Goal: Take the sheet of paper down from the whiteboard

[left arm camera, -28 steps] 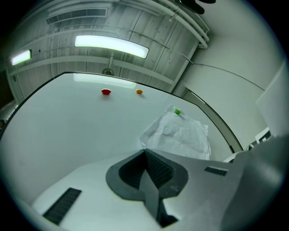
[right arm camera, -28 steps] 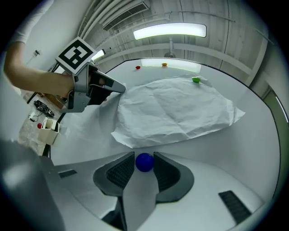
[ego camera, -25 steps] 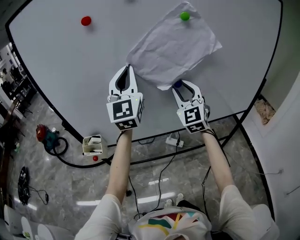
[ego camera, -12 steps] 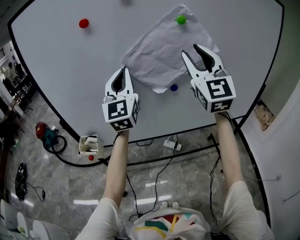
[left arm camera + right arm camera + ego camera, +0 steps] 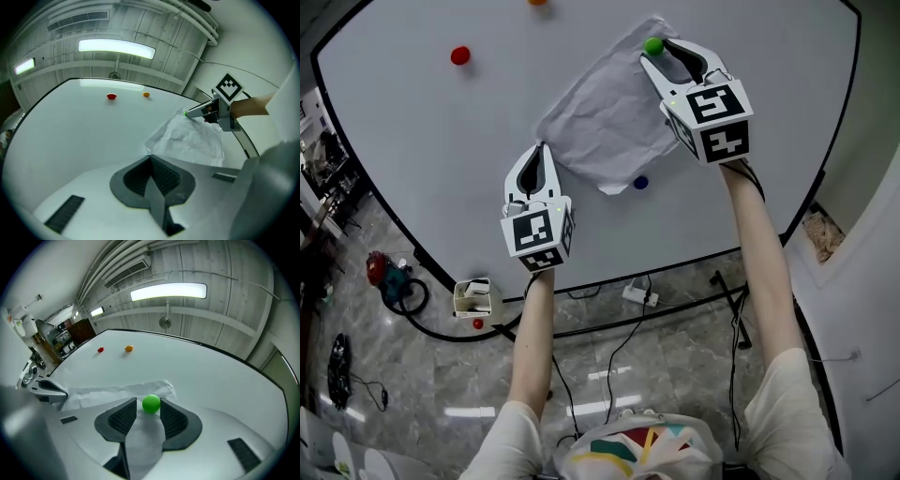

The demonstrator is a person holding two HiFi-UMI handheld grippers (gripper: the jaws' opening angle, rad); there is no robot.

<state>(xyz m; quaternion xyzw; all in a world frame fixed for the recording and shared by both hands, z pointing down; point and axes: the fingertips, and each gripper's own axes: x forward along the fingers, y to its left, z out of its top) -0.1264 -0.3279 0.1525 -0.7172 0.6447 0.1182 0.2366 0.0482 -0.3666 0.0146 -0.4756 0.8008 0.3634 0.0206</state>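
A crumpled white sheet of paper (image 5: 605,117) hangs on the whiteboard (image 5: 431,141), pinned at its top by a green magnet (image 5: 653,45). A blue magnet (image 5: 640,183) sits on the board just off the sheet's bottom corner. My left gripper (image 5: 542,147) is shut at the sheet's left corner (image 5: 151,152), and the paper's edge runs into its tips. My right gripper (image 5: 151,409) is open. The green magnet (image 5: 151,403) lies between its pads, and they do not press on it. The left gripper view shows the right gripper (image 5: 193,112) at the sheet's top.
A red magnet (image 5: 460,55) and an orange magnet (image 5: 537,2) sit higher left on the board. On the floor below are a red vacuum (image 5: 380,268), a white box (image 5: 473,296), a power strip (image 5: 637,295) and cables.
My right gripper rose from the blue magnet at the sheet's bottom corner to the green magnet at its top and opened. The blue magnet stayed on the board. The left gripper held still.
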